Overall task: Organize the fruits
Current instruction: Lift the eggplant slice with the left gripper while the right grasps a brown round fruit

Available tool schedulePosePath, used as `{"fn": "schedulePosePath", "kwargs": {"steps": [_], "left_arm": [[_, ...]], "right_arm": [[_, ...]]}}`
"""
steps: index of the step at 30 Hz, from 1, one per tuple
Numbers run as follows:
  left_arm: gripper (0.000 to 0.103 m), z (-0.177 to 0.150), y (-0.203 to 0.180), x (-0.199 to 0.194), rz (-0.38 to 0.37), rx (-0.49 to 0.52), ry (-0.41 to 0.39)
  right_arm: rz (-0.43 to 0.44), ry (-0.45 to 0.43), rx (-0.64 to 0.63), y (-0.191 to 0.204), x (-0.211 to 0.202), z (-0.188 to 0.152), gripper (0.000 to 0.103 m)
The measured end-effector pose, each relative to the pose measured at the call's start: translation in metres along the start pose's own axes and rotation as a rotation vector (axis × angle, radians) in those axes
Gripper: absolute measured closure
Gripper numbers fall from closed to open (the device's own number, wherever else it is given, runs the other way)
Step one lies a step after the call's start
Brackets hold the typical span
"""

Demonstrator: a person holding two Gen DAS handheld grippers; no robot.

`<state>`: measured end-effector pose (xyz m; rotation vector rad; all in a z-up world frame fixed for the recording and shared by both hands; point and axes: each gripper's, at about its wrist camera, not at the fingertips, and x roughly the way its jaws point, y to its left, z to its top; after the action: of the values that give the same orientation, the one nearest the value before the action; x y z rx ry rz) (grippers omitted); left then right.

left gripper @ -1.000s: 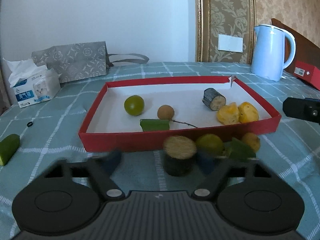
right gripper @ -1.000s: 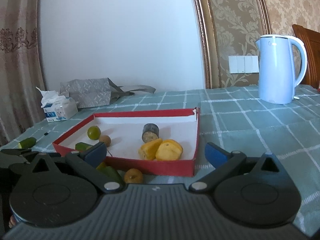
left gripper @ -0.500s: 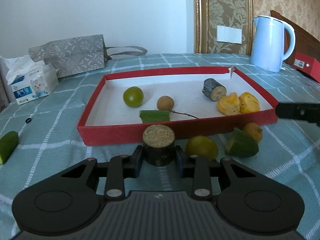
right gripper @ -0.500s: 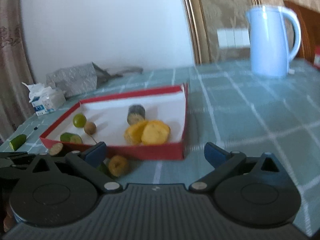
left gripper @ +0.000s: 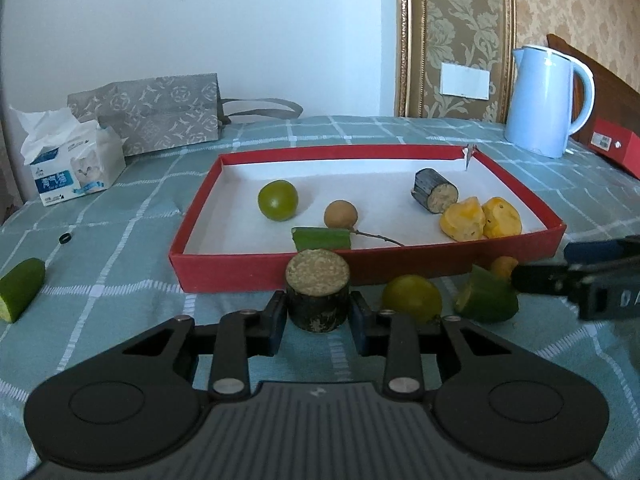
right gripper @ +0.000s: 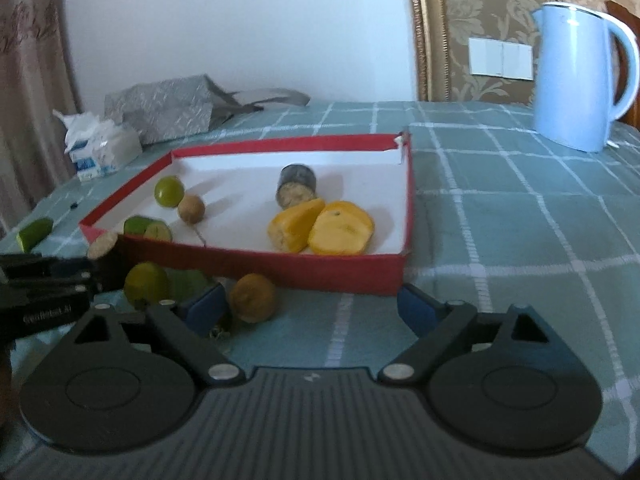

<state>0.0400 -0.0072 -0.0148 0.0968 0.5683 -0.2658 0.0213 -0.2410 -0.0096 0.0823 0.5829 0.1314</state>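
My left gripper is shut on a dark stub of cane with a tan cut top, upright just in front of the red tray. Beside it lie a yellow-green lime, a green wedge and a brown round fruit. My right gripper is open and its jaws are closing. The brown fruit sits between them near the left pad, not pinched. In the tray are a lime, a brown fruit, a green piece, a cane stub and two yellow pieces.
A light-blue kettle stands at the back right, with a red box beside it. A tissue pack and a grey bag are at the back left. A green piece and a small black ring lie left of the tray.
My left gripper has closed on the cane stub and stayed in place. My right gripper has dipped down towards the fruit in front of the tray, its jaws narrowing slightly.
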Motion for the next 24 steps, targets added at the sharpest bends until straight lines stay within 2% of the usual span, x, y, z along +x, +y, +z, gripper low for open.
{"fn": "schedulePosePath", "kwargs": {"steps": [10,12,14,17,20,21,22,24], "left_arm": [[0.071,-0.001,0.003,-0.001,-0.01,-0.017,0.004],[0.071,-0.001,0.002,-0.001,-0.004,-0.015,0.005],[0.071,-0.001,0.003,-0.001,-0.001,-0.022,0.007],[0.071,0.0,0.005,0.0,-0.002,-0.037,0.012],[0.071,0.0,0.006,0.0,-0.006,-0.038,0.015],[0.071,0.0,0.005,0.0,-0.005,-0.037,0.014],[0.071,-0.001,0.005,0.0,-0.004,-0.036,0.013],[0.07,0.0,0.005,0.0,-0.002,-0.039,0.015]], "right_arm": [[-0.061,-0.04,-0.067,0.014,0.004,0.002,0.014],[-0.052,-0.033,-0.059,0.015,0.002,0.001,0.023],[-0.044,-0.041,-0.067,0.02,-0.001,0.0,0.023],[-0.12,-0.059,-0.13,0.031,0.003,-0.001,0.023],[-0.141,-0.042,-0.138,0.036,0.01,0.002,0.022],[-0.123,-0.02,-0.142,0.038,0.014,0.002,0.025],[-0.096,0.045,-0.148,0.041,0.022,0.0,0.028],[-0.088,0.042,-0.143,0.044,0.019,-0.001,0.032]]}}
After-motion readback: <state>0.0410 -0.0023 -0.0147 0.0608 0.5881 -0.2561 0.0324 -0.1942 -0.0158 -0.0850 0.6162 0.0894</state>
